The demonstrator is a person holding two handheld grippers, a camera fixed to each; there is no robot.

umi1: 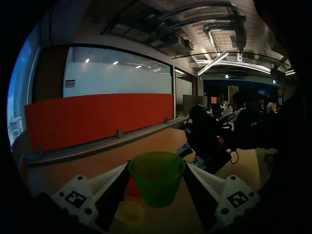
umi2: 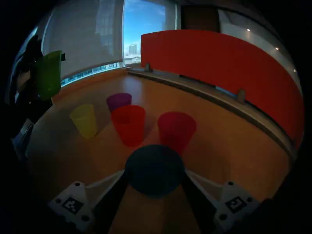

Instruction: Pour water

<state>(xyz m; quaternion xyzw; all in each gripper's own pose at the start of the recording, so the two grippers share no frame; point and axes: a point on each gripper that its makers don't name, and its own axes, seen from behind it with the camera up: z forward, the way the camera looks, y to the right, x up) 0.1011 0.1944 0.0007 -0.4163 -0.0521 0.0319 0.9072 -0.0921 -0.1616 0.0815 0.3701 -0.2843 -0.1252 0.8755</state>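
Left gripper [umi1: 157,171] clamps the green cup [umi1: 157,181], right gripper [umi2: 155,174] the blue cup [umi2: 155,167], each cup between its gripper's own tips; judged light, thin, slippery plastic that flexes, so hold mid-wall gently.

Both views look low across the table [umi1: 117,154], sharing the green cup [umi1: 157,177].

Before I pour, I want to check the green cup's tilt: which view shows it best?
The left gripper view: the green cup sits large and close between the jaws, rim in sight. The right gripper view shows the cup small and dim at its left edge, held aloft.
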